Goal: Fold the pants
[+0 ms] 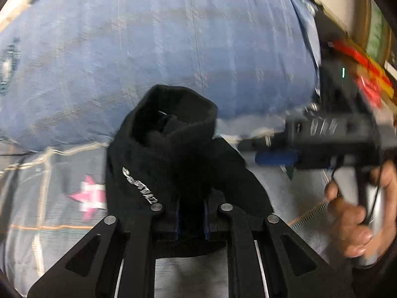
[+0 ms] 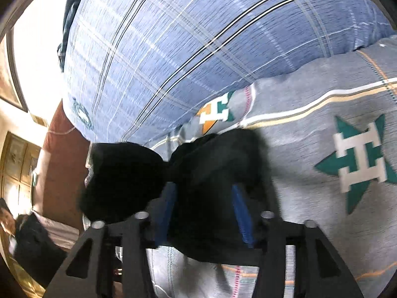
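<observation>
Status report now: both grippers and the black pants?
Left gripper shut on black pants. Right gripper open, pants between pads. Blue plaid pillow behind.

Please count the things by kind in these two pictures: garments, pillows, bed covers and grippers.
Black fabric pants: 1
Blue checked pillow: 1
Grey patterned bed cover: 1
Grippers: 2, left gripper and right gripper
Total: 5

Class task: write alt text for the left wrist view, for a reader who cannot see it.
The left tongs are shut on bunched black pants with a silver logo, held over a grey patterned bedsheet. A large blue checked pillow lies beyond. At right, blurred, a hand grips the handle of the right tongs.
</observation>
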The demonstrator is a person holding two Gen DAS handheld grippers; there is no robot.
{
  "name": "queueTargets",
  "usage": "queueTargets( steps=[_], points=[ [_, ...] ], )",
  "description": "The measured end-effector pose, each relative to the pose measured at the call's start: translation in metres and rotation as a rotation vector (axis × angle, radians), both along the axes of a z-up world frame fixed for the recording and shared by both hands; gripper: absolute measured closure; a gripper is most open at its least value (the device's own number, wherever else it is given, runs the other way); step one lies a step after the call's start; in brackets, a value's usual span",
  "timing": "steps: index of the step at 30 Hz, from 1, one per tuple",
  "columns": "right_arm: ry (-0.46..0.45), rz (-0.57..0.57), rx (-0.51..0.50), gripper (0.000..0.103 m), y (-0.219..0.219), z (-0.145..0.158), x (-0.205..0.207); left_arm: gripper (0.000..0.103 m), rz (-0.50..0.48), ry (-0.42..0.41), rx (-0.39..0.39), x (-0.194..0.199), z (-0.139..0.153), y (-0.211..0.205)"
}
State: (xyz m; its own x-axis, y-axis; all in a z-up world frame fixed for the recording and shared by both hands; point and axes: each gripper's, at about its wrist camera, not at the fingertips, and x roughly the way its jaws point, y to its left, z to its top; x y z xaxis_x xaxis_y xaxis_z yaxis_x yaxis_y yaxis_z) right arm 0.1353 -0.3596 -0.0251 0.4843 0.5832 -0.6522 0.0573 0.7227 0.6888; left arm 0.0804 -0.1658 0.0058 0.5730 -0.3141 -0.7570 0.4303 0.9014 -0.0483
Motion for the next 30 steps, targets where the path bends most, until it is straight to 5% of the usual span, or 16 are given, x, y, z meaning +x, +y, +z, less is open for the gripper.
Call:
queueTargets(
  steps=[5, 7, 9, 13, 16, 18, 22, 25, 27, 28, 29, 30],
  points=[
    [0.037, 0.007, 0.063, 0.04, -0.01, -0.009, 0.007, 0.074, -0.045, 0.106, 0.028, 0.006, -0.033, -0.019],
    [0.05, 0.038, 0.089, 0.04, -0.003, -0.013, 0.01, 0.042, -0.09, 0.137, -0.079, 0.003, -0.024, -0.009],
    [0.048, 0.063, 0.094, 0.04, 0.004, -0.013, 0.011, 0.028, -0.113, 0.152, -0.179, -0.001, -0.012, 0.003],
    [0.004, 0.11, 0.101, 0.039, 0.015, -0.002, 0.004, 0.028, -0.134, 0.122, -0.226, -0.02, 0.014, 0.026],
    [-0.024, 0.123, 0.102, 0.023, 0.019, 0.006, 0.0, 0.027, -0.051, 0.075, -0.234, -0.023, 0.027, 0.059],
    [-0.036, 0.131, 0.085, 0.021, 0.025, 0.007, 0.0, 0.027, 0.019, 0.072, -0.225, -0.014, 0.027, 0.076],
    [-0.154, 0.073, -0.078, 0.021, 0.035, 0.032, -0.01, 0.027, 0.19, 0.147, -0.253, 0.008, 0.014, 0.107],
    [-0.235, 0.16, -0.129, 0.022, 0.062, 0.046, -0.014, 0.027, 0.225, 0.218, -0.285, 0.02, -0.004, 0.113],
    [-0.221, 0.186, -0.223, 0.027, 0.085, 0.039, -0.012, 0.027, 0.241, 0.236, -0.255, 0.024, -0.017, 0.108],
    [-0.207, 0.214, -0.247, 0.05, 0.094, 0.033, -0.01, 0.027, 0.239, 0.247, -0.239, 0.027, -0.022, 0.108],
    [-0.183, 0.239, -0.275, 0.087, 0.101, 0.027, -0.008, 0.027, 0.228, 0.262, -0.211, 0.029, -0.028, 0.101],
    [-0.157, 0.246, -0.327, 0.094, 0.107, 0.022, -0.009, 0.027, 0.222, 0.274, -0.186, 0.03, -0.033, 0.096]
  ],
)
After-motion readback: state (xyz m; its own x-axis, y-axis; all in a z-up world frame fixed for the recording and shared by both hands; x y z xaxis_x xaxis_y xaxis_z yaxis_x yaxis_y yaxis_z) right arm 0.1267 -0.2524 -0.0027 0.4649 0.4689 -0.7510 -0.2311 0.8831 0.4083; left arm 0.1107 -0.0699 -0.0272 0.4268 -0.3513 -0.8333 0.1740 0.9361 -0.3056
